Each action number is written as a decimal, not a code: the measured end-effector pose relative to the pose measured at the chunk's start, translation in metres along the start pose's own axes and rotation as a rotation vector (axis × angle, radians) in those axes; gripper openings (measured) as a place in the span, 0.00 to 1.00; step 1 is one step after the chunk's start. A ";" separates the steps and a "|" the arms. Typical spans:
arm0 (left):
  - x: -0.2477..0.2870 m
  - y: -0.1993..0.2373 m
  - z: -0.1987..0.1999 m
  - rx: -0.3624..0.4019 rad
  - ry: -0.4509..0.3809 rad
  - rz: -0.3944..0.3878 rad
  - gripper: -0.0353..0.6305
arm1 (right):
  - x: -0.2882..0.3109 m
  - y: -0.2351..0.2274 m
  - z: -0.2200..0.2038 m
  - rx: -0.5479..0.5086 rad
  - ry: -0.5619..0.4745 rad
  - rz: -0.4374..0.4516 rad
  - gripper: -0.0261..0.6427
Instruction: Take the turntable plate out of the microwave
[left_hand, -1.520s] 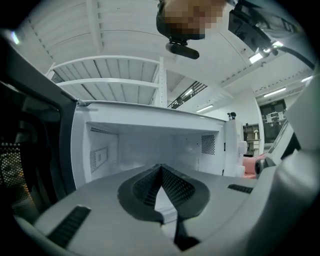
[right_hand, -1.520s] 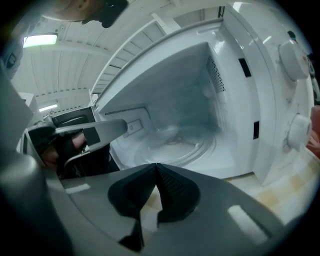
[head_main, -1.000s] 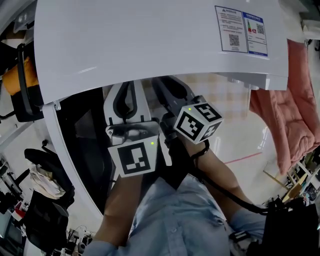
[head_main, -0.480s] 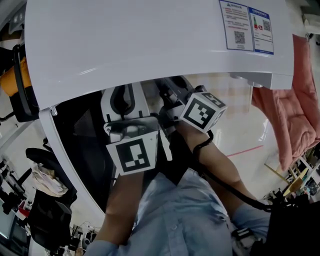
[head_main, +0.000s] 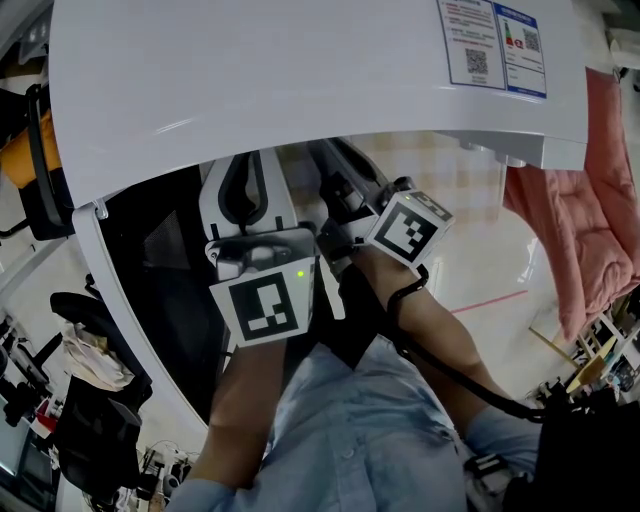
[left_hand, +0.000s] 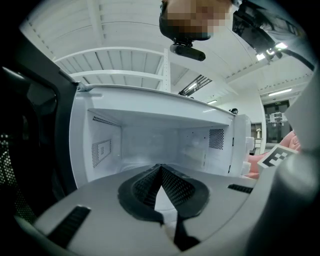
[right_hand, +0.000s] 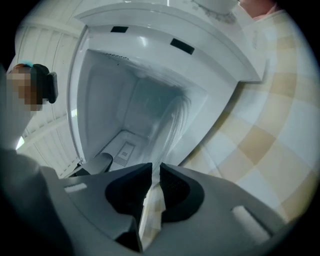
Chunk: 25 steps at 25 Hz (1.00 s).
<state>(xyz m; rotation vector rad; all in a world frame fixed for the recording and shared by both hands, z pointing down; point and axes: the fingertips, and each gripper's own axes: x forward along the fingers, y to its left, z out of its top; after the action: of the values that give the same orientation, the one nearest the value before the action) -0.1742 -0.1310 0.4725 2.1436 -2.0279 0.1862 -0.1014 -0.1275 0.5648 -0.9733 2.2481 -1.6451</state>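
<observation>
The white microwave (head_main: 300, 90) stands open, and both grippers reach under its top into the cavity (left_hand: 160, 140). In the right gripper view the clear glass turntable plate (right_hand: 169, 122) shows edge-on, its rim running into the narrow gap of my right gripper (right_hand: 155, 172). Those jaws have just been closing and now sit shut on that rim. My left gripper (left_hand: 160, 167) is held level before the cavity, its tips touching with nothing between them. From the head view the plate is hidden; only the left gripper (head_main: 250, 200) and right gripper (head_main: 345, 190) bodies show.
The dark microwave door (head_main: 150, 260) hangs open at the left. A pink cloth (head_main: 570, 220) hangs at the right over a pale tiled floor (head_main: 480, 270). Bags and clutter (head_main: 90, 360) lie at the lower left. A printed label (head_main: 490, 45) sits on the microwave top.
The right gripper's marker cube has rolled and shifted slightly to the right. The left gripper has stayed where it was.
</observation>
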 end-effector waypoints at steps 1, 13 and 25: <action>-0.001 -0.001 0.000 -0.001 -0.002 -0.001 0.06 | -0.003 0.000 -0.002 0.000 0.000 -0.001 0.12; -0.004 -0.008 0.004 -0.002 -0.006 -0.007 0.06 | -0.011 -0.001 -0.013 -0.016 0.029 0.005 0.27; 0.005 0.003 0.005 -0.009 -0.004 -0.002 0.06 | 0.012 -0.007 0.007 0.042 -0.027 0.021 0.17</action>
<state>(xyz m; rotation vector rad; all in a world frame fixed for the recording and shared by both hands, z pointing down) -0.1768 -0.1372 0.4684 2.1426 -2.0247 0.1727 -0.1046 -0.1413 0.5712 -0.9534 2.1901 -1.6533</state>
